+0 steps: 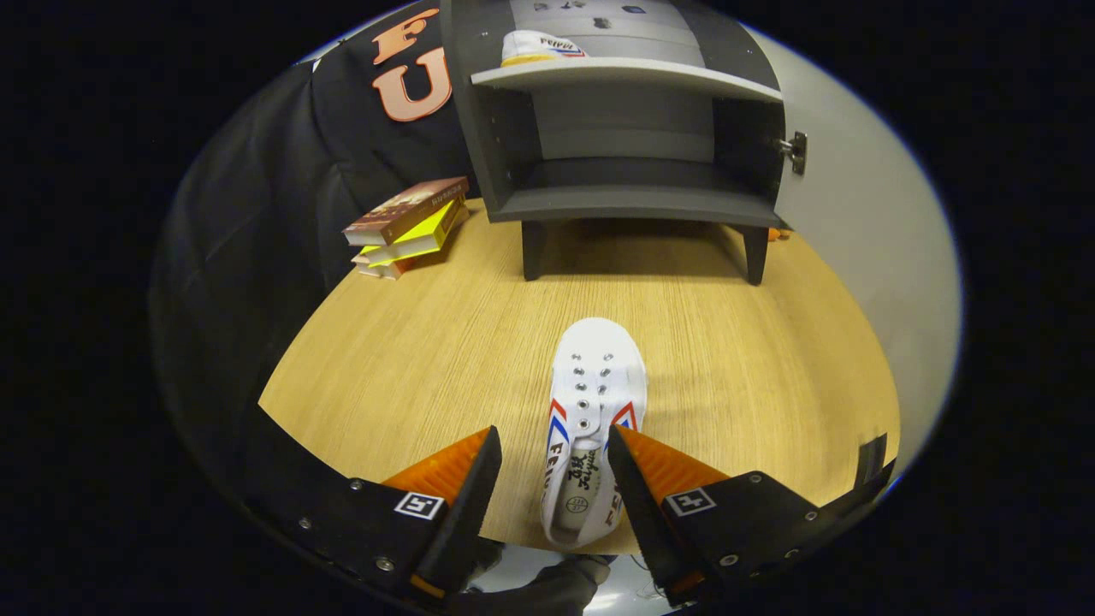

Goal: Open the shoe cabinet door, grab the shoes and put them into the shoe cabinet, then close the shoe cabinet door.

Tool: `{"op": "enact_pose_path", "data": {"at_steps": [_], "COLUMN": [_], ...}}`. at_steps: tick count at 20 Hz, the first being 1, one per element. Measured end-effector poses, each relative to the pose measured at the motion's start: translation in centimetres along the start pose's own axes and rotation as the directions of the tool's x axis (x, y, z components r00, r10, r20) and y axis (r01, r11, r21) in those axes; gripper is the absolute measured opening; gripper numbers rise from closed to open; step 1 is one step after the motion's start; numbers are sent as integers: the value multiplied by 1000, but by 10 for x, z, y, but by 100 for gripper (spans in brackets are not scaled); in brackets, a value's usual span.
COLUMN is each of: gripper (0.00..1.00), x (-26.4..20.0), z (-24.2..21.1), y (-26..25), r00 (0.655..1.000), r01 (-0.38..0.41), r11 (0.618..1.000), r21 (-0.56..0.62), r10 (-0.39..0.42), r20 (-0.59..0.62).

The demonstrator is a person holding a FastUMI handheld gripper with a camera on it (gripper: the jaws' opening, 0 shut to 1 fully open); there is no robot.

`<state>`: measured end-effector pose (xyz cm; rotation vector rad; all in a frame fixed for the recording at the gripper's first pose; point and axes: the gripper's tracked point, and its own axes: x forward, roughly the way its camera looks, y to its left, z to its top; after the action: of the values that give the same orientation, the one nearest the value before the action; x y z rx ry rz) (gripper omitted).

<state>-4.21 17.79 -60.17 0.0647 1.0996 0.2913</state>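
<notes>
A white canvas shoe (594, 385) with red and blue stripes lies on the wooden table (402, 368), toe pointing toward the cabinet. My gripper (552, 435) is open around its heel end. The right finger (659, 466) sits against the shoe's side, while the left finger (458, 466) stands a gap away. Beyond the shoe is the dark grey shoe cabinet (633, 205) on short legs, its inside showing. A second white shoe (539, 47) rests on its upper shelf (624, 75). The lower shelf is bare. The cabinet door (855, 222) is swung open to the right, with a hinge (796, 152) on it.
A stack of three books (411, 227) lies to the left of the cabinet, near the booth's black cloth wall. Bare wood stretches between the shoe and the cabinet legs. A gloved hand (547, 586) shows below the fingers.
</notes>
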Motion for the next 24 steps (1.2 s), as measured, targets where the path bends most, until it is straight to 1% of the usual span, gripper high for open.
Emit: {"op": "enact_pose_path", "data": {"at_steps": [1, 6, 7, 8, 9, 10, 11, 12, 13, 15, 16, 17, 19, 21, 24], "gripper": [75, 63, 58, 55, 49, 47, 41, 38, 28, 17, 14, 6, 0, 0, 0], "x": [6, 32, 38, 42, 45, 46, 45, 44, 46, 45, 46, 46, 46, 41, 29], "z": [-5, -17, -17, -20, -22, -20, -21, -22, -21, -22, -23, -23, -19, -10, 10], "y": [3, 1, 0, -2, -4, -6, -8, -12, -12, -8, -6, -7, -5, -4, -11], "r00": [1000, 999, 998, 996, 994, 991, 988, 984, 981, 984, 986, 986, 988, 990, 988], "r01": [-2, 49, 67, 88, 109, 129, 150, 174, 185, 175, 164, 167, 153, 140, 157], "r11": [1000, 996, 993, 991, 989, 986, 984, 980, 978, 979, 979, 978, 979, 978, 979], "r21": [15, 80, 96, 103, 102, 105, 97, 92, 99, 107, 121, 125, 136, 155, 130], "r10": [2, -48, -66, -86, -108, -130, -152, -176, -189, -178, -167, -167, -150, -136, -158], "r20": [-9, -20, -16, -21, -15, 5, 9, 23, 31, 26, 12, -3, -32, -36, -4]}}
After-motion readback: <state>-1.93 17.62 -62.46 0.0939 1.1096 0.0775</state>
